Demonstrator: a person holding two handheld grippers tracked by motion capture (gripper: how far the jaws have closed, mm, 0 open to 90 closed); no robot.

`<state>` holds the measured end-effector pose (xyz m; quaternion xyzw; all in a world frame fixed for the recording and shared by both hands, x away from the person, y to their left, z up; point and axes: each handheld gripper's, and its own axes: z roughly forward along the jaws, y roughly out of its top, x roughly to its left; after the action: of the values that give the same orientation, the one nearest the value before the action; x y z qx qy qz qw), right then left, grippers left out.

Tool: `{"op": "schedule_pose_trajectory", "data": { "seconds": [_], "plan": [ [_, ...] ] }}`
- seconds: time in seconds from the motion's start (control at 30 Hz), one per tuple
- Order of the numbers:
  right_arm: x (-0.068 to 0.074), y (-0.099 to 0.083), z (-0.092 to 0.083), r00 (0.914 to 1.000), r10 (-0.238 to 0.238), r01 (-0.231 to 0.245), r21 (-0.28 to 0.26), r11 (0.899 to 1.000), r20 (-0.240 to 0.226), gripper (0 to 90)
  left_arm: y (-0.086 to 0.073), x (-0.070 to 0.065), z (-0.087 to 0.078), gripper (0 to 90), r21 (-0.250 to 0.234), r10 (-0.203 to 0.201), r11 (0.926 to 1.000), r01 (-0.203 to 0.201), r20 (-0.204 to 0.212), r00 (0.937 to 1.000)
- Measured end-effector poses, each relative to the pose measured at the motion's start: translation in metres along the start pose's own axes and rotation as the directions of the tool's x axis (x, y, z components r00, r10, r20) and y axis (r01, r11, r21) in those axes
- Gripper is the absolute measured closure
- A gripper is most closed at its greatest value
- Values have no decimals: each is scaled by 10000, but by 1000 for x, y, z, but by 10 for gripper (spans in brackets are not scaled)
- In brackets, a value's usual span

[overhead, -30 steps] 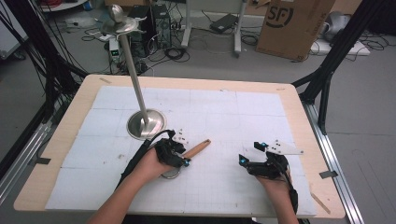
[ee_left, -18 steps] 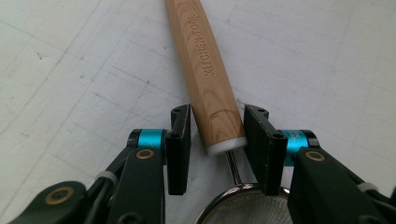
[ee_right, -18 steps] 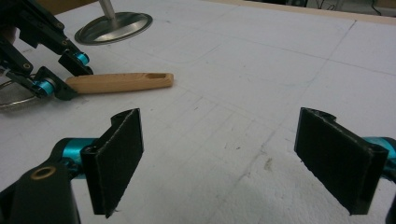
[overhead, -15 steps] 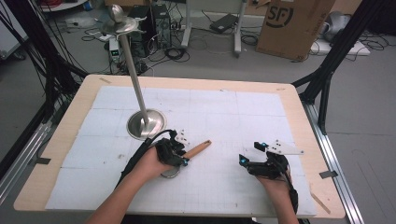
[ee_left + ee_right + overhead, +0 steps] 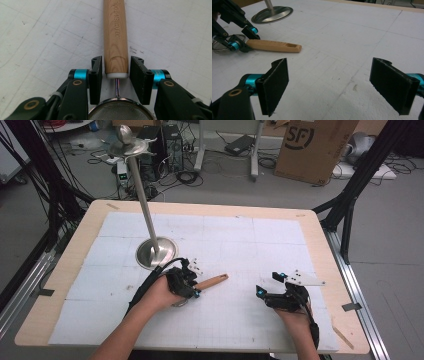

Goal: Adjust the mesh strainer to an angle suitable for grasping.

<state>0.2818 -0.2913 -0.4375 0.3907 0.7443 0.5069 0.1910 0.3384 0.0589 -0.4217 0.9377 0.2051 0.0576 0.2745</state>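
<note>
1. Strainer [image 5: 116, 113] partly cut off: in the left gripper view its mesh bowl runs off the bottom edge; in the high view the hand covers most of it
2. Wooden handle [image 5: 115, 37], stamped "KITCHEN TOOL", lies flat on the white gridded mat [image 5: 240, 245]; left gripper [image 5: 116, 72] straddles its bowl end, jaws close on either side with slim gaps, so whether they pinch it cannot be told
3. Right gripper [image 5: 329, 87] rests low over bare mat well right of the strainer, jaws spread wide, holding nothing
4. Wooden table [image 5: 320, 227] carries the mat; metal stand [image 5: 156, 252] with round base and tall pole stands just beyond the left gripper
5. High view adds the room: grey floor, cables, cardboard box [image 5: 312, 147]; right gripper view shows the slot at the handle's far end
</note>
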Motion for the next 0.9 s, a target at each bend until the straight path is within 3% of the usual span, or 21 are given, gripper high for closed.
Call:
{"op": "schedule_pose_trajectory", "data": {
  "seconds": [0.23,0.4,0.53,0.7,0.9],
  "plan": [
    [0,0,0,10000,-10,11,68,10000,-25,146,8,-1,2,564,520,475,9976,-465,-176,9987],
    [0,0,0,10000,12,-12,57,10000,-35,146,7,1,3,570,426,394,9983,-393,-21,9992],
    [0,-1,1,10000,19,-18,113,9999,-45,146,7,0,3,625,435,654,9969,-657,85,9978],
    [0,-1,2,10000,22,-22,137,9999,-32,146,8,1,3,641,490,480,9976,-488,165,9987],
    [0,-2,3,10000,-10,11,218,9998,-37,146,10,2,3,677,575,-5,9983,-4,154,9999]
  ]
}}
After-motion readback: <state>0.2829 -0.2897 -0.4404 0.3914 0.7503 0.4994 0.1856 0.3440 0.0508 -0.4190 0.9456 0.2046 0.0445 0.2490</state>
